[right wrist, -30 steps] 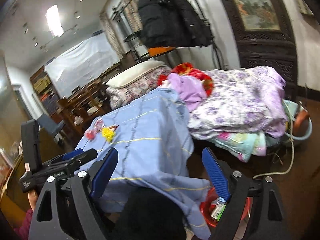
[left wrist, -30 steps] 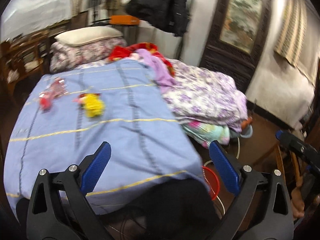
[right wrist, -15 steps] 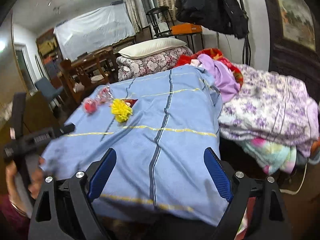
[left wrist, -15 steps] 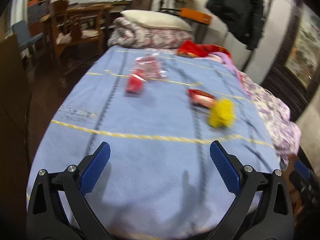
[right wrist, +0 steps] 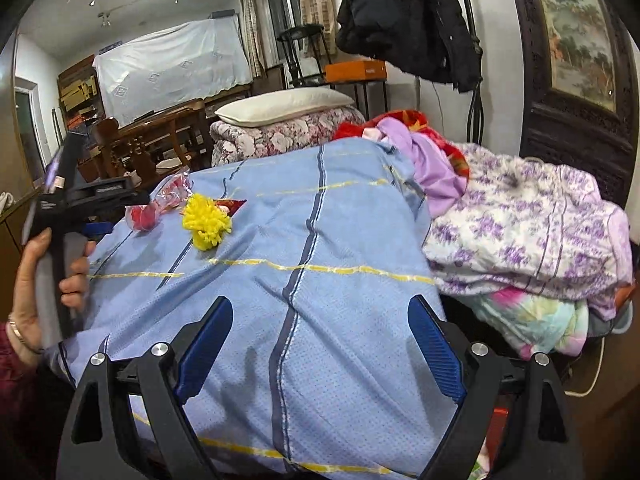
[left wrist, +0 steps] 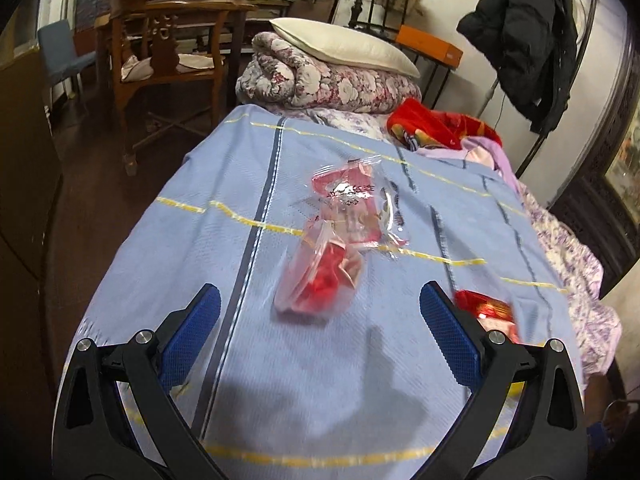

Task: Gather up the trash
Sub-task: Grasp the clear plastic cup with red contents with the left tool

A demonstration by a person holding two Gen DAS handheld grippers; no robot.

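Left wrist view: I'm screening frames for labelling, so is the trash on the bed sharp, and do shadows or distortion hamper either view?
Left wrist view: the clear bag and the red packet are smeared by motion blur, a dark shadow lies on the blue sheet near the left gripper; right wrist view: the yellow tuft is fairly crisp, a ceiling light glares, fisheye bends the walls.

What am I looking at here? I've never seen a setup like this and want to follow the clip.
A person holds a two-finger gripper in each hand; each carries a camera looking along its blue fingers. The left gripper is open over a blue bedspread, facing a clear plastic bag with red contents and a red packet. The right gripper, open too, shows the bed from farther back, a yellow fluffy clump, and the person's left hand gripping the other tool. Nothing is held yet.
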